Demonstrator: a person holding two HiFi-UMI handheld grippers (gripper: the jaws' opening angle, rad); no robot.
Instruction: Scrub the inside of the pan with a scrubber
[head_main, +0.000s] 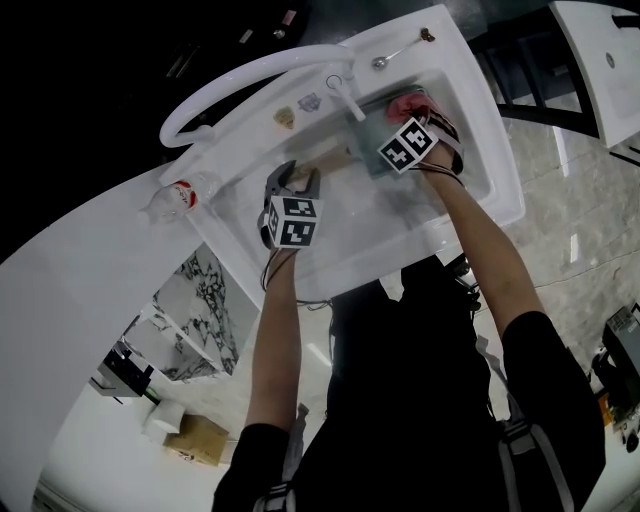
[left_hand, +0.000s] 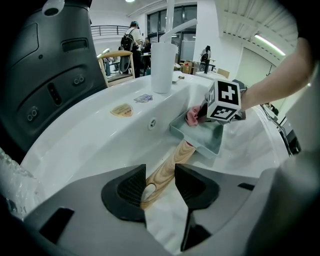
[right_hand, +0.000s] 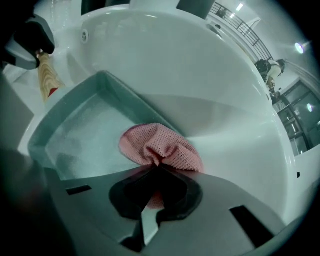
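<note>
Down in a glossy white sink (head_main: 487, 150), with a broad white counter (head_main: 70, 330) running off toward 8 o'clock in the head view, sits a grey-green square pan (right_hand: 80, 135). Its wooden handle (left_hand: 173, 159) points toward 7 o'clock in the left gripper view. The handle runs in between the jaws of the left gripper (left_hand: 160, 172), which stand narrow around its end, with the hang hole right at the left pad. The right gripper (right_hand: 156, 167) is pinched tight on a pink mesh scrubber (right_hand: 161, 145). The bunched mesh rests inside the pan at the end opposite the handle.

Marble-veined floor (head_main: 560, 240) shows at 3 o'clock in the head view and a cardboard box (head_main: 196, 438) at 7 o'clock. Only the left gripper view opens onto the room: a tall hall with large windows, a strip light (left_hand: 267, 42) at 2 o'clock, people far off at 12 o'clock, and a big dark grey machine housing (left_hand: 50, 75) at 10 o'clock.

Two stickers lie on the sink's deck, a tan one (left_hand: 121, 110) and a pale one (left_hand: 144, 98); their print is too small to read. A crumpled clear bottle (head_main: 180, 195) with a red label lies at 9 o'clock of the sink, its lettering blurred. Each gripper's cube bears only black-and-white square markers.

The right gripper view shows a cloudy film on the pan's floor and the overflow hole (right_hand: 85, 35) at 11 o'clock — detail the head view does not resolve. The head view alone shows the white curved pipe (head_main: 240, 85) arching over the deck.
</note>
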